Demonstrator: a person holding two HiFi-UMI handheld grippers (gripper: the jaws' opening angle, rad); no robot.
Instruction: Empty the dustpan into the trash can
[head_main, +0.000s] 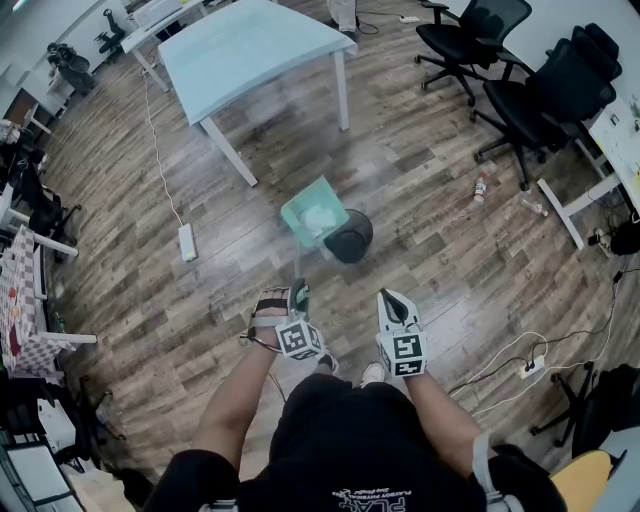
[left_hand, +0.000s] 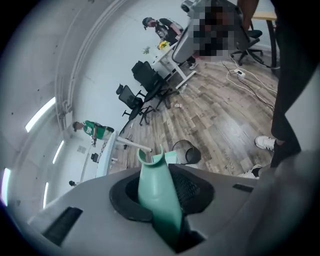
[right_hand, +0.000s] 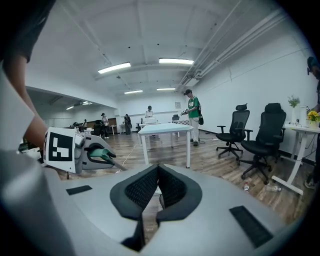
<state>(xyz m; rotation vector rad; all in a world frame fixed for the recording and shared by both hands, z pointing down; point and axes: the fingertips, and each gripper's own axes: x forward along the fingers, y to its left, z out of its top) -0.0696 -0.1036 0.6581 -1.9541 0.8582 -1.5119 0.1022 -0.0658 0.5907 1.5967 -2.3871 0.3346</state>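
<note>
Person's black shirt (head_main: 350, 450): filled the lower head view, both forearms (head_main: 235, 400) reaching forward.
Left gripper (head_main: 298, 297): clamped on the green handle (left_hand: 157, 192) of the dustpan (head_main: 298, 212).
Right gripper (head_main: 393, 303): jaws pressed together, nothing between them; held beside the left one.
Dustpan: mint green, held low at the end of its long handle, white paper scraps (head_main: 320, 216) inside, just left of the trash can (head_main: 351, 237).
Trash can: black, round, stood on the wood floor (head_main: 450, 250) near a pale blue table (head_main: 250, 45).
</note>
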